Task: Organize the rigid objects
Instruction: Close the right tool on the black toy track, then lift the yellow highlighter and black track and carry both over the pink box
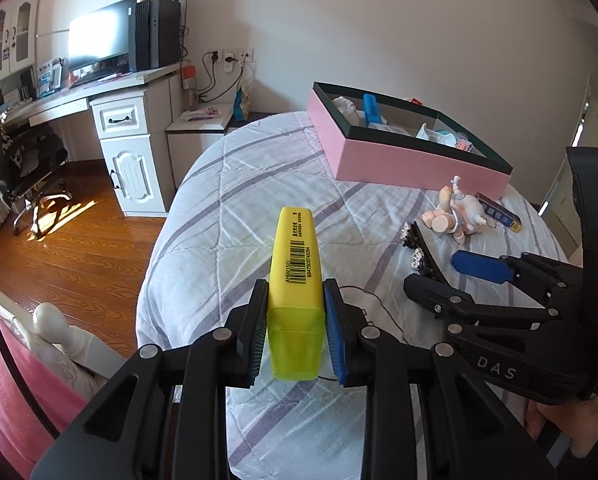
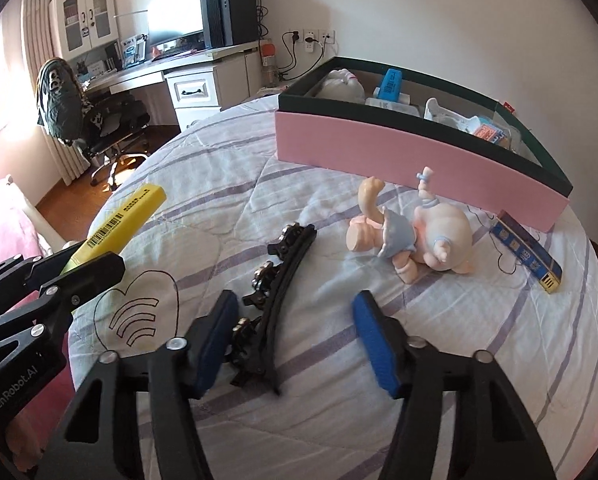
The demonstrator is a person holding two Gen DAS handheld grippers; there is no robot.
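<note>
My left hand-held gripper (image 1: 295, 328) clamps a yellow highlighter (image 1: 296, 280) by its translucent cap end, the barcoded barrel pointing forward above the quilted bed (image 1: 227, 216). From the left wrist view I can read both pads pressed flat on the marker's sides. The right wrist view shows only the marker's outer side (image 2: 115, 224) poking past the black fingers at the left edge of the frame.

My right hand-held gripper (image 2: 299, 336) hangs with its blue pads spread wide and nothing between them. A black hair clip (image 2: 277, 292) with sparkly ornaments lies on the bed just beside its left pad. In the left wrist view the same clip (image 1: 419, 252) is half hidden behind the right tool's fingers (image 1: 479, 266).

Near the pink box (image 2: 399, 156), a small baby doll (image 2: 411, 236) lies on its side, and a narrow blue-and-yellow packet (image 2: 527, 252) rests beside the box's near corner. The right view looks lower over the box wall; the left view sees deeper inside, where a blue item (image 1: 372, 110) stands among pale objects I cannot identify with confidence.
</note>
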